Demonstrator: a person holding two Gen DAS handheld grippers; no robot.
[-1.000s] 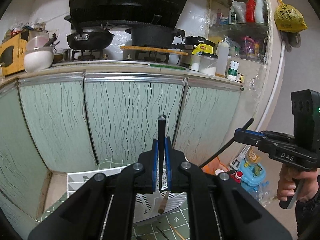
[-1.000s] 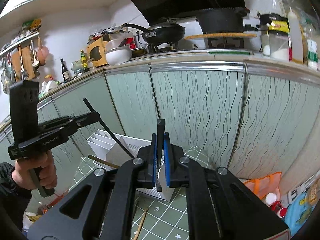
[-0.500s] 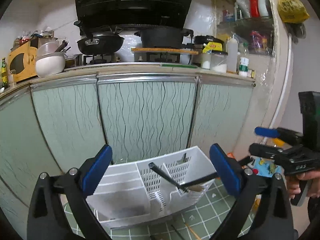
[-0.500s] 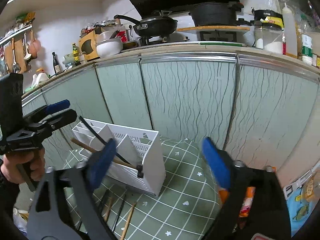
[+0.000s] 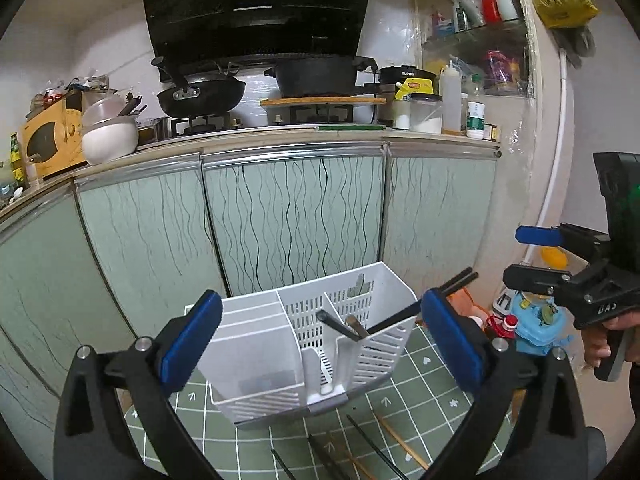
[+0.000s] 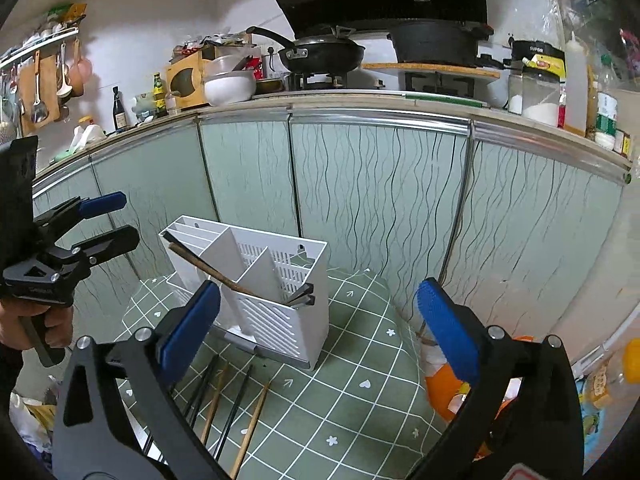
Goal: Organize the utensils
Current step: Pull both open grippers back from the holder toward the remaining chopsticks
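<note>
Both tools have spread wide, chopsticks (image 5: 394, 318) dropped into caddy (image 5: 288, 344).

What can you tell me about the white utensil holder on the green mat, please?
The white utensil holder looks like plastic: a box open at the top, split by dividers into compartments, with slotted walls at one end and a grey base strip. It stands upright on the green grid mat before the cabinet doors. A few chopsticks lean slantwise in it, some poking over the rim. More chopsticks lie on the mat in front. Neither hand-held gripper touches it.
</note>
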